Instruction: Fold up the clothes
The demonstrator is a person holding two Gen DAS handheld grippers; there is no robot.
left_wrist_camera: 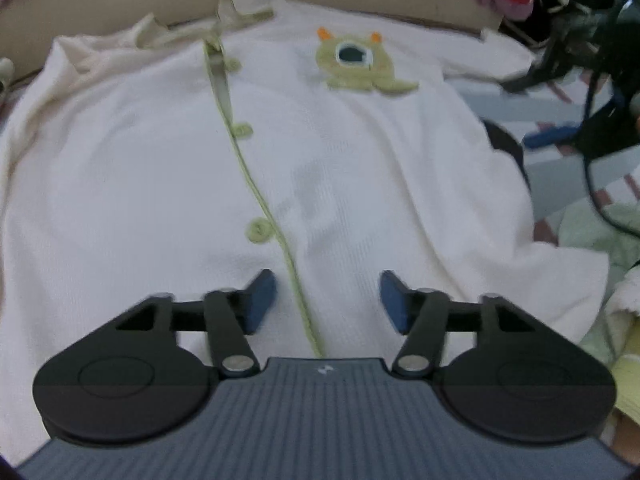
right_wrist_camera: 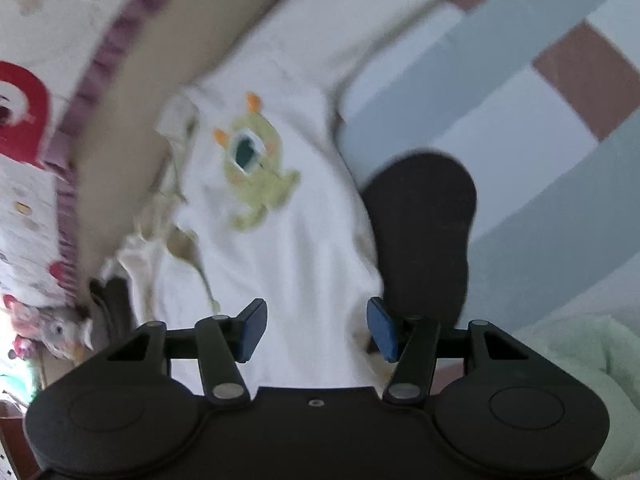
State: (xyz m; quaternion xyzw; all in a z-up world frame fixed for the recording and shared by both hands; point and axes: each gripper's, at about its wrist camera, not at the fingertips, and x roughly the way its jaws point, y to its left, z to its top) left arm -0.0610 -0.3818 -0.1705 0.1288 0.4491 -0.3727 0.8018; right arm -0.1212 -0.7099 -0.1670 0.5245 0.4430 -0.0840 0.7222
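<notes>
A cream child's cardigan (left_wrist_camera: 160, 160) lies spread flat, with green piping, green buttons (left_wrist_camera: 259, 231) and a green one-eyed monster patch (left_wrist_camera: 354, 60). My left gripper (left_wrist_camera: 328, 304) hovers over its lower front, open, the blue pads either side of the green placket, nothing pinched. The right wrist view shows the same cardigan (right_wrist_camera: 304, 264) with its monster patch (right_wrist_camera: 256, 164). My right gripper (right_wrist_camera: 316, 330) is open over the garment's side edge; the cloth lies under the fingers, not clamped.
A dark oval object (right_wrist_camera: 424, 224) lies beside the cardigan on the blue, white and brown checked sheet (right_wrist_camera: 520, 120). Pale green cloth (right_wrist_camera: 580, 360) is heaped at the right. A tan headboard (left_wrist_camera: 120, 0), patterned pillow (right_wrist_camera: 24, 200) and dark gear (left_wrist_camera: 592, 60) border the area.
</notes>
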